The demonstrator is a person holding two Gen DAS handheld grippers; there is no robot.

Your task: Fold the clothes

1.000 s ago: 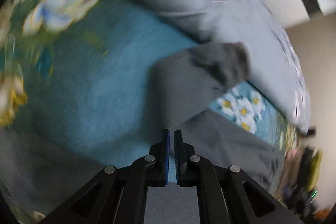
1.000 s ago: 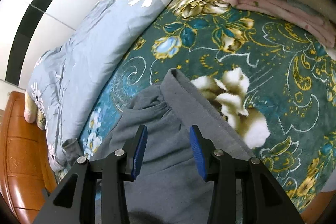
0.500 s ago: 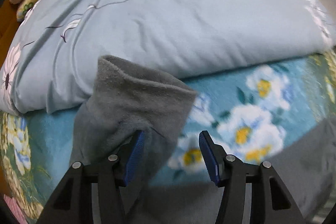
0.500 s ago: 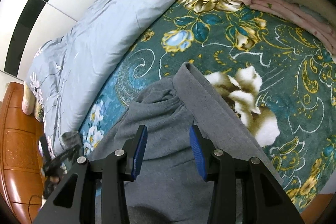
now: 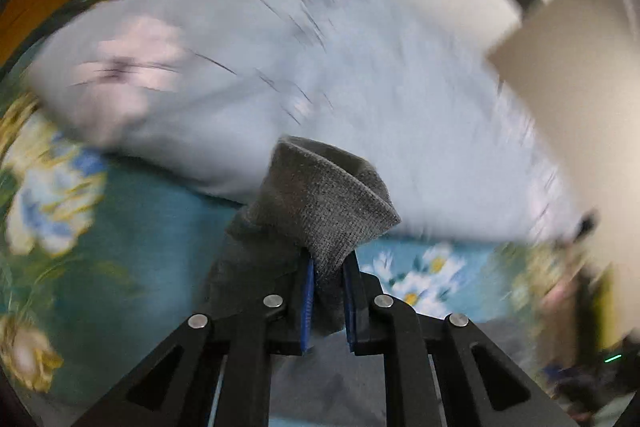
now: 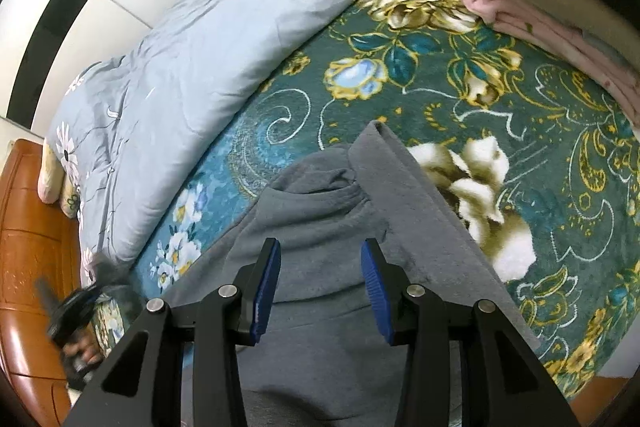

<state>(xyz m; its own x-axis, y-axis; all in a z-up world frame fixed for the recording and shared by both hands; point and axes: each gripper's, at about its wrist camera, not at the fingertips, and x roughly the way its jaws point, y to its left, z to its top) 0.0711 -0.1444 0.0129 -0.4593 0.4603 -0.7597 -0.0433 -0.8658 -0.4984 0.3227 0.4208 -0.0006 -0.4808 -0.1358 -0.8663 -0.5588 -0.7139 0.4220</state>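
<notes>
A grey sweatshirt [image 6: 320, 227] lies on the teal flowered blanket [image 6: 460, 75] of a bed. My right gripper [image 6: 320, 267] is open and hovers just above the garment's body, near its collar. My left gripper [image 5: 329, 283] is shut on the grey ribbed sleeve cuff [image 5: 320, 203], which sticks up between the blue pads; the left wrist view is blurred by motion. In the right wrist view the left gripper [image 6: 76, 311] shows blurred at the far left bed edge.
A light blue daisy quilt [image 6: 200, 39] is bunched along the far side of the bed. Folded pink and beige clothes [image 6: 560, 19] are stacked at the right. A wooden headboard [image 6: 24, 247] stands at the left.
My left gripper was open around the sleeve cuff half a second ago and has now shut on it and is moving. My right gripper has stayed open, shifting slightly over the garment.
</notes>
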